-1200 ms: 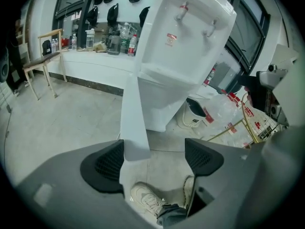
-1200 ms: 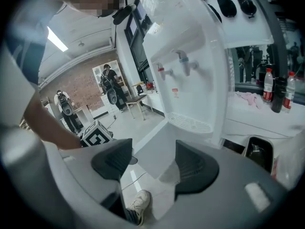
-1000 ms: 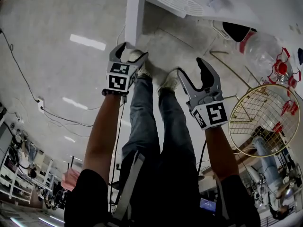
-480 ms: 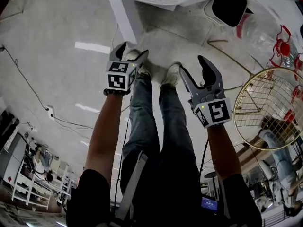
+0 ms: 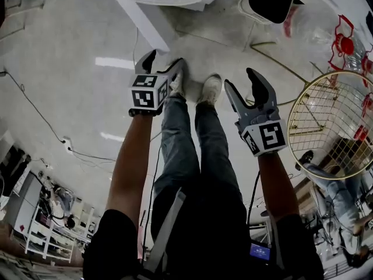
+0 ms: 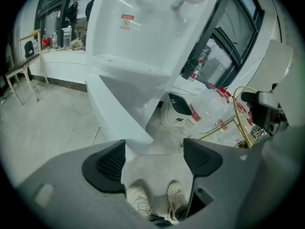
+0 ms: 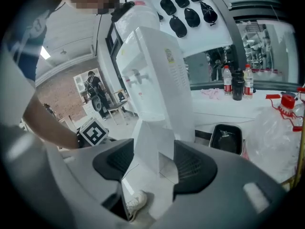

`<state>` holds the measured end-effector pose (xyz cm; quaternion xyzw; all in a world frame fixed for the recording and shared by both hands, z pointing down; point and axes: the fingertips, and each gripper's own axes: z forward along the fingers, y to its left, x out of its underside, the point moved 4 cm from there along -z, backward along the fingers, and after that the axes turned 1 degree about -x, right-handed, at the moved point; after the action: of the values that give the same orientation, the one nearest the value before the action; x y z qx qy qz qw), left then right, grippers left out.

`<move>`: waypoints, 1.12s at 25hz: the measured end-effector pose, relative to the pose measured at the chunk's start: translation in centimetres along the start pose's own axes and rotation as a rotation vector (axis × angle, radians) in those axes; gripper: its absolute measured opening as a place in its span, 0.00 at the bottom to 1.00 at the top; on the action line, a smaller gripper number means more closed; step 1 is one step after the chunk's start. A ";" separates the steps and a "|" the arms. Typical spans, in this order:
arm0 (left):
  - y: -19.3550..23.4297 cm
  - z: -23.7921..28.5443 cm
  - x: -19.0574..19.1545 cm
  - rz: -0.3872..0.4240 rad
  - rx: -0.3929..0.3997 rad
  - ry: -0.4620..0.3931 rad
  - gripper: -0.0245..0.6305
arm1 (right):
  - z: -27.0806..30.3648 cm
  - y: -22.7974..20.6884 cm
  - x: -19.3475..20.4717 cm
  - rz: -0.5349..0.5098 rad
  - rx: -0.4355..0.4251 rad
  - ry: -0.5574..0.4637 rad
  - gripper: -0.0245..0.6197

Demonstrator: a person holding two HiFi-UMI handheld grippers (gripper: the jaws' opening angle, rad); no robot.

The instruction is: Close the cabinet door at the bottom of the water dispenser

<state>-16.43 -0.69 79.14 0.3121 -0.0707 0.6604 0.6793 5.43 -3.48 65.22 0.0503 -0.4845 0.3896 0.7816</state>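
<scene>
The white water dispenser [image 6: 143, 32] stands ahead of me, also in the right gripper view [image 7: 152, 66]. Its bottom cabinet door [image 6: 119, 116] hangs open, swung out toward me as a white panel [image 5: 143, 19] and edge-on in the right gripper view [image 7: 150, 147]. My left gripper [image 5: 162, 62] is open just short of the door's free edge, nothing between its jaws [image 6: 155, 161]. My right gripper [image 5: 242, 89] is open too and empty, apart from the door on its right, with the door seen between its jaws [image 7: 152, 166].
A white bin with a black lid [image 5: 270, 2] sits right of the dispenser. A clear water bottle with red fittings [image 5: 326, 28] and a round gold wire rack [image 5: 332, 127] lie at the right. A cable [image 5: 35, 121] crosses the floor at left. My shoes [image 5: 210, 89] are below the door.
Both grippers have moved forward toward the dispenser, still open. In the head view the door and dispenser have slid leftward, and the black-lidded bin has come into view.
</scene>
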 end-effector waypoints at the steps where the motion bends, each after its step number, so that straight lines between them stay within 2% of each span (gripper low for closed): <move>1: -0.2 0.2 -0.1 0.002 0.008 0.002 0.64 | 0.0 -0.1 0.1 0.004 0.005 0.001 0.44; 8: -1.1 1.1 -1.2 0.043 0.056 0.022 0.63 | 0.8 0.3 -0.1 0.029 0.017 -0.012 0.44; 19: -2.7 2.8 -2.8 0.117 0.112 0.043 0.62 | 0.6 -1.5 0.4 0.071 0.074 -0.014 0.43; 28: -3.8 4.2 -4.4 0.146 0.149 0.042 0.61 | 0.8 -2.8 0.1 0.094 0.107 -0.012 0.42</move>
<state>-12.08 -6.38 79.01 0.3420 -0.0297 0.7181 0.6054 6.70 -5.72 66.55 0.0714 -0.4694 0.4508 0.7558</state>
